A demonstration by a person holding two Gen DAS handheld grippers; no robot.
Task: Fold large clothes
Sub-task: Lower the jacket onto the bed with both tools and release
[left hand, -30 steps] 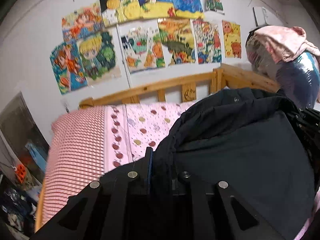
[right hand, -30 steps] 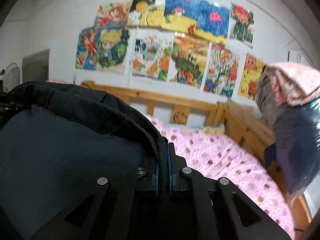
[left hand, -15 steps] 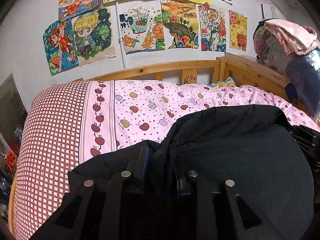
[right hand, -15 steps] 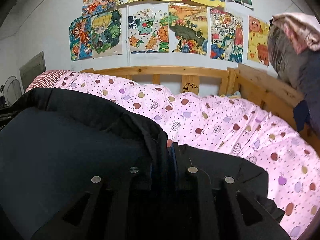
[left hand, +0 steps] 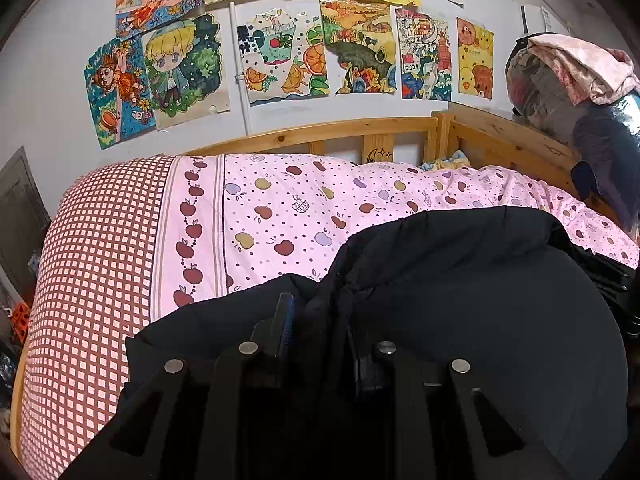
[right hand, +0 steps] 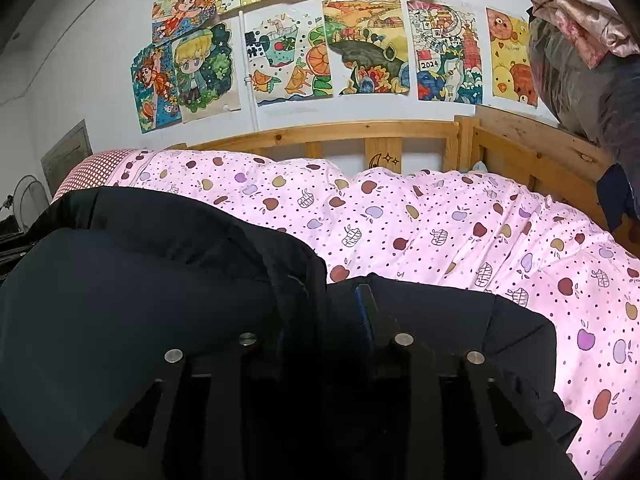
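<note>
— Where's the garment?
— The dark jacket (left hand: pixel 480 320) lies on the pink apple-print bedspread (left hand: pixel 300 208), one layer doubled over toward the middle.
— And the left claw (left hand: pixel 320 328)?
— Its jaws stand narrowly apart with a bunched fold of the jacket between them; one blue-edged finger (left hand: pixel 285 320) shows clear of the cloth.
— The right?
— The right claw (right hand: pixel 324 312) looks the same, jaws slightly parted around a ridge of fabric.
— Beyond that?
— A wooden bed rail (right hand: pixel 340 132), then colourful drawings (right hand: pixel 360 48) on the wall.
</note>
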